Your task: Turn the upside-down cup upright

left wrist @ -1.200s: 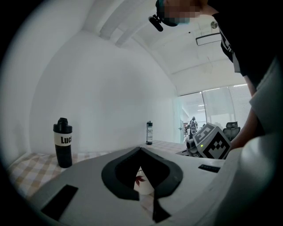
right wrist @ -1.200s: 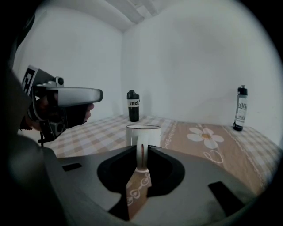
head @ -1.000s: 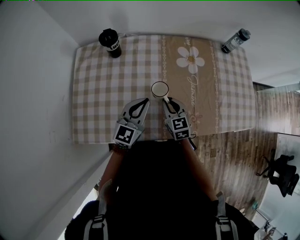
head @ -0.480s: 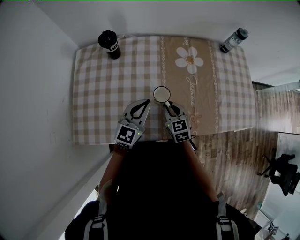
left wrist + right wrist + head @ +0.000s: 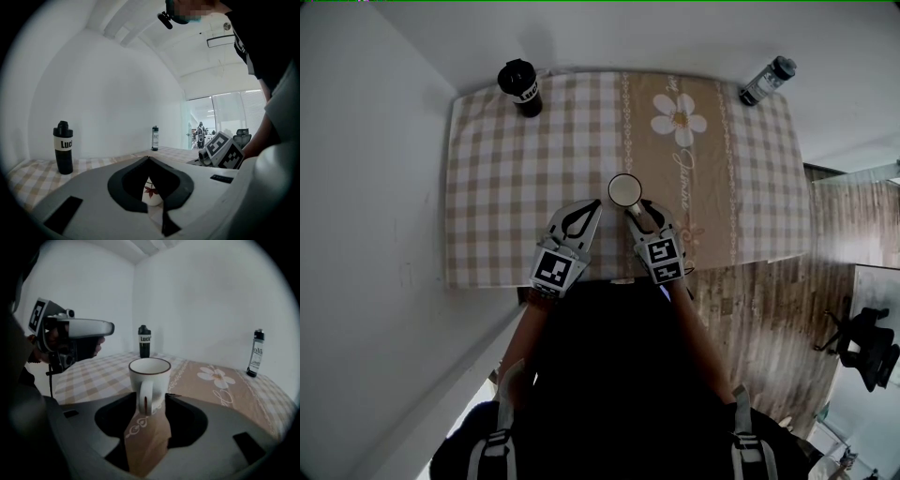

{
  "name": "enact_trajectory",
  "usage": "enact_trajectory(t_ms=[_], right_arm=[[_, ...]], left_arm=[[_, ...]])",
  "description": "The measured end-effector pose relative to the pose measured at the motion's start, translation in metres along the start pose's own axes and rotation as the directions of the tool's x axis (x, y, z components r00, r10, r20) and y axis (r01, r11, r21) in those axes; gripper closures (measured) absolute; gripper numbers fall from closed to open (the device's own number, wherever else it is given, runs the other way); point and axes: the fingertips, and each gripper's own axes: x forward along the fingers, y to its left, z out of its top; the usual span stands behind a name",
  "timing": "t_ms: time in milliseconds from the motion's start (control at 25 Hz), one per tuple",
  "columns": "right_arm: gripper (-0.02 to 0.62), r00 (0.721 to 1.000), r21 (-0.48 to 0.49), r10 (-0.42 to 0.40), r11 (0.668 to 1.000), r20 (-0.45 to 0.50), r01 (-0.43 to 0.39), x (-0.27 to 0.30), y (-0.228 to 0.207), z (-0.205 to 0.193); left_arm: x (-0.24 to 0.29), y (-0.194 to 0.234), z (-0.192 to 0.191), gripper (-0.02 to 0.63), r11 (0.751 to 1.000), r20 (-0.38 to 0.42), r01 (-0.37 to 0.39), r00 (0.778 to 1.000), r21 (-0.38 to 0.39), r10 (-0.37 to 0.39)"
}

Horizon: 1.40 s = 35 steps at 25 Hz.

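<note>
The white cup [image 5: 623, 189] stands upright, mouth up, on the checked tablecloth [image 5: 506, 169]. Just on the person's side of the cup, the right gripper [image 5: 637, 212] has just been opening its jaws. They are now wide, and the cup's handle [image 5: 146, 399] sits between them, clear of both. Left of the cup, the left gripper [image 5: 589, 208] is closed and empty.

I'm looking down at a checked-cloth counter [image 5: 497, 187] sitting against white walls [image 5: 366, 169], with wood-plank floor [image 5: 769, 319] and a black office chair [image 5: 865, 349] lying to its right.

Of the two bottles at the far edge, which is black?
The far-left corner bottle, black with a white label band; the other bottle, at the far right corner, is clear with a dark cap.
</note>
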Motion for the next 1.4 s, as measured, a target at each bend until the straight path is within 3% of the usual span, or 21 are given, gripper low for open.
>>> enact_trajectory(t_ms=[40, 160, 320, 400, 440, 520, 720, 880, 1040, 1200, 1400], right_arm=[[0.364, 0.999, 0.007, 0.01, 1.0, 0.032, -0.011, -0.005, -0.001, 0.004], [0.362, 0.984, 0.046, 0.046, 0.997, 0.171, -0.054, -0.026, -0.005, 0.024], [0.52, 0.933, 0.014, 0.05, 0.998, 0.357, -0.059, -0.066, -0.014, 0.068], [0.525, 0.909, 0.006, 0.05, 0.998, 0.413, -0.057, -0.084, -0.015, 0.09], [0.526, 0.899, -0.003, 0.04, 0.999, 0.436, -0.043, -0.091, -0.017, 0.101], [0.588, 0.879, -0.021, 0.008, 1.0, 0.477, 0.002, -0.105, -0.018, 0.121], [0.589, 0.826, -0.052, -0.085, 0.989, 0.558, 0.137, -0.148, 0.002, 0.158], [0.589, 0.777, -0.002, -0.153, 0.981, 0.611, 0.194, -0.158, 0.0, 0.184], [0.591, 0.781, -0.009, -0.126, 0.986, 0.612, 0.166, -0.162, 0.018, 0.18], [0.591, 0.804, -0.023, -0.07, 0.994, 0.591, 0.103, -0.181, 0.043, 0.162], [0.592, 0.814, -0.061, 0.001, 0.997, 0.581, 0.042, -0.212, 0.071, 0.137]], left_arm=[[0.0, 0.0, -0.002, 0.606, 1.0, 0.001, -0.001, 1.0, 0.0, 0.001], [0.0, 0.003, -0.001, 0.606, 1.0, -0.001, -0.007, 1.0, 0.018, 0.007], [0.004, 0.0, 0.007, 0.606, 1.0, 0.009, -0.005, 1.0, 0.023, 0.005], [0.007, -0.003, 0.019, 0.605, 0.999, 0.03, -0.002, 1.0, 0.04, 0.001], [0.009, -0.003, 0.025, 0.606, 0.999, 0.041, -0.006, 0.999, 0.049, 0.004], [0.01, -0.002, 0.039, 0.606, 0.997, 0.071, -0.03, 0.997, 0.066, 0.026], [-0.015, -0.009, 0.083, 0.606, 0.988, 0.178, -0.147, 0.974, 0.039, 0.138], [-0.019, -0.005, 0.113, 0.606, 0.978, 0.232, -0.209, 0.952, 0.018, 0.199], [-0.029, -0.021, 0.12, 0.606, 0.961, 0.236, -0.271, 0.938, 0.049, 0.252], [-0.05, -0.05, 0.113, 0.606, 0.935, 0.214, -0.352, 0.917, 0.032, 0.338], [-0.074, -0.091, 0.105, 0.606, 0.917, 0.176, -0.395, 0.908, 0.05, 0.381]])
